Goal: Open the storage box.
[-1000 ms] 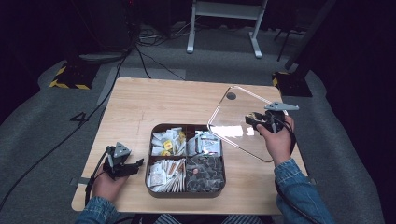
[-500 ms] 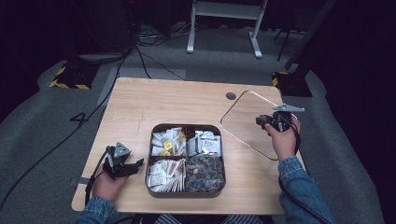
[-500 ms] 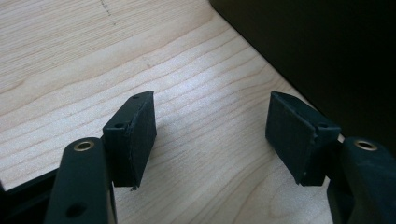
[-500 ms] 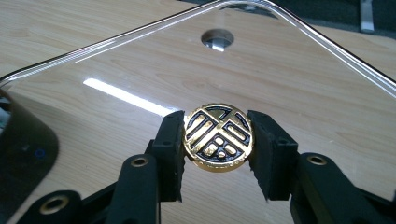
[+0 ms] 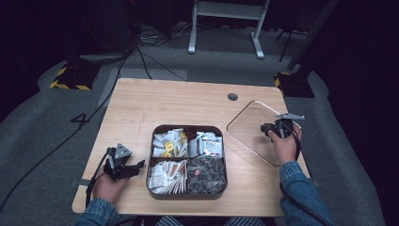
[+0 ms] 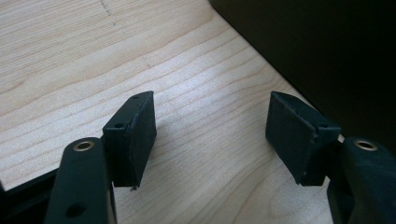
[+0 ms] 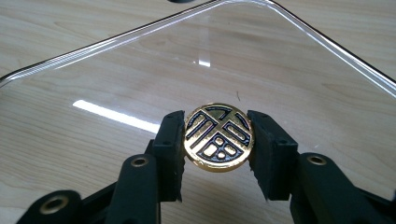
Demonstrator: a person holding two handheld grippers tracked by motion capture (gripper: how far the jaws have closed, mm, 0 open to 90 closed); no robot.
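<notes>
A clear lid [image 5: 248,126] with rounded corners lies about flat on the wooden table [image 5: 164,103], right of the tray. Whether it rests fully on the wood I cannot tell. Its round gold knob [image 7: 218,137], with a black pattern, sits between the pads of my right gripper [image 7: 215,131], which is shut on it. In the high view the right gripper [image 5: 267,128] points left over the lid's near right part. A dark brown tray [image 5: 225,160] with four compartments holds sachets and packets. Left of it my left gripper [image 5: 139,165] rests low, jaws open around bare wood [image 6: 212,126].
A small round cable hole [image 5: 232,97] is in the table behind the lid. The far half of the table is bare wood. The tray's dark wall [image 6: 317,51] stands close to the left gripper. Cables and a stand's legs [image 5: 226,28] are on the floor beyond.
The lid, held tilted up by its knob a second ago, has come down and to the right with the right gripper and now lies flat. The left gripper has stayed put.
</notes>
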